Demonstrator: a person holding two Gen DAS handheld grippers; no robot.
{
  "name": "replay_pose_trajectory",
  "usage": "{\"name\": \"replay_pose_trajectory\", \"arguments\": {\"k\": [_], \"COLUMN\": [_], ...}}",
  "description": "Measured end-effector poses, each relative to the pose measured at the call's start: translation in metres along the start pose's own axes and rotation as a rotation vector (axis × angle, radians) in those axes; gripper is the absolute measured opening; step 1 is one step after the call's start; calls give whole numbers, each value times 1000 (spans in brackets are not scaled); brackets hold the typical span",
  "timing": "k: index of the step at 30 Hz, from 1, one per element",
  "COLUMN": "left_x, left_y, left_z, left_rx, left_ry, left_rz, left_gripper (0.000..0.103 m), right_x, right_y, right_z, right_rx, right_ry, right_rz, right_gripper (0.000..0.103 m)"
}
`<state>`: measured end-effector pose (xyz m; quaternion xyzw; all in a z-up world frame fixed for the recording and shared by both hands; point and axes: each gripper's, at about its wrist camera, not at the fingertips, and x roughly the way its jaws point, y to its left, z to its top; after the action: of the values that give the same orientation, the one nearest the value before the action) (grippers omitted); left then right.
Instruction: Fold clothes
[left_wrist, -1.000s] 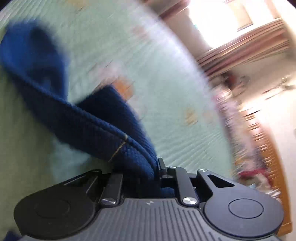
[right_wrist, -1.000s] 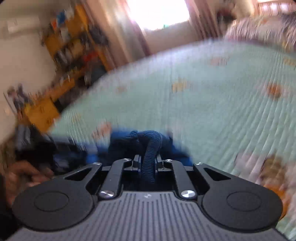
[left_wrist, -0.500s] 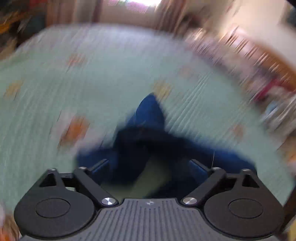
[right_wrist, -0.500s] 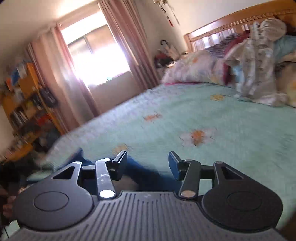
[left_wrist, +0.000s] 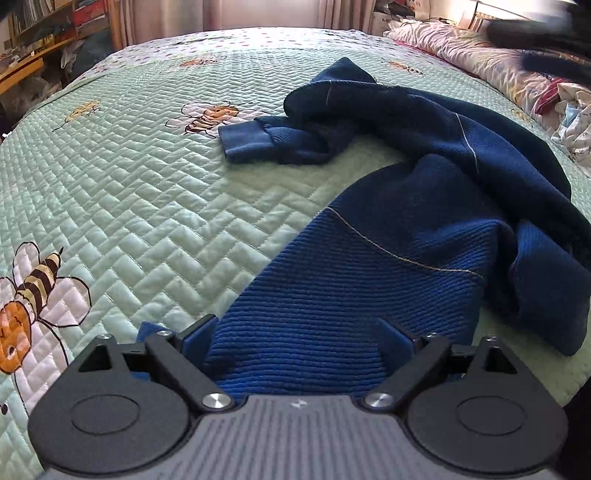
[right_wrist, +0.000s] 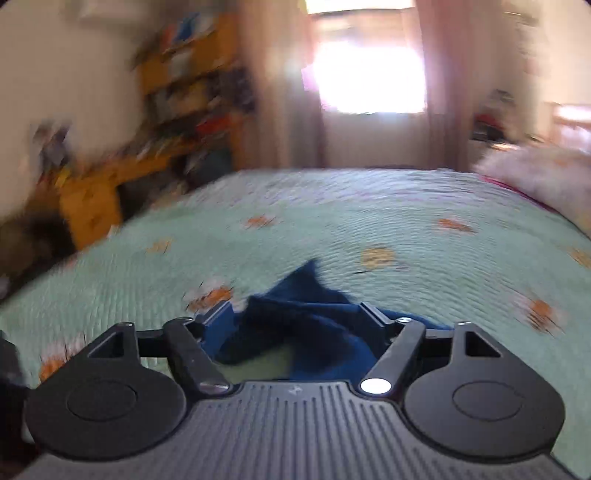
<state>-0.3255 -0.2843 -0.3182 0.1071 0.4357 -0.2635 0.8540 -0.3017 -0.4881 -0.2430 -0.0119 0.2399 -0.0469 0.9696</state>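
A dark blue knitted sweater lies crumpled on the pale green quilted bedspread. One sleeve with its lighter cuff stretches left at the far side. My left gripper is open, low over the sweater's near ribbed part, with cloth lying between its spread fingers. In the blurred right wrist view, my right gripper is also open above a bunched part of the sweater, not clamping it.
Bee prints dot the bedspread. Pillows and loose clothes pile up at the right edge of the bed. A wooden shelf and desk with clutter stand left of the bed, and a curtained window is behind.
Both grippers held the sweater shut a second ago, then opened and let it drop. The sweater now lies on the bed, and the left view has steadied low over it.
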Motion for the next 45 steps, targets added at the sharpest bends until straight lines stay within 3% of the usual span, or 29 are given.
{"name": "replay_pose_trajectory", "arguments": {"k": [4,7,8,9,10,11,16,18,20,22,26,31,33,36,40,44,45], "left_x": [11,13,13,12,12,11,6,3,-1,-6,-21,-41,-47,-46,-29,19,34], "left_y": [-6,-10,-10,-9,-7,-6,-4,-4,-4,-4,-13,-30,-36,-43,-61,-91,-98], "left_z": [-2,-5,-6,-7,-7,-8,-10,-10,-10,-9,-8,-6,-3,11,52,103,114], "left_rx": [31,52,55,55,54,53,51,28,1,-23,-40,12,50,112,209,324,343], "left_ry": [-11,-23,-27,-31,-33,-37,-56,-61,-67,-72,-90,-101,-114,-132,-146,-120,-90], "left_rz": [15,23,21,16,9,0,-8,-10,-15,-22,-52,-67,-53,-21,-56,-58,-61], "left_gripper": [99,101,101,101,101,101,97,96,95,94,94,94,94,94,95,96,96], "right_x": [82,150,168,186,195,191,78,18,-38,-83,-140,-121,-105,-91,-85,-60,-56], "right_y": [50,65,61,56,38,8,-178,-238,-272,-279,-240,-175,-152,-134,-147,-160,-165], "right_z": [26,25,25,25,27,36,38,9,-28,-61,-111,-130,-120,-107,-101,-115,-122], "right_rx": [-251,-439,-446,-454,-377,-223,495,697,827,862,804,720,633,572,667,765,789], "right_ry": [101,218,266,314,341,321,54,-26,-45,-41,-65,-13,17,34,18,95,79], "right_rz": [29,-59,-78,-98,-102,-106,-316,-465,-544,-543,-470,-199,-140,-120,-142,-158,-136], "right_gripper": [78,78,69,20,10,10,10,11,15,16,32,45,55,63,72,71,55]}}
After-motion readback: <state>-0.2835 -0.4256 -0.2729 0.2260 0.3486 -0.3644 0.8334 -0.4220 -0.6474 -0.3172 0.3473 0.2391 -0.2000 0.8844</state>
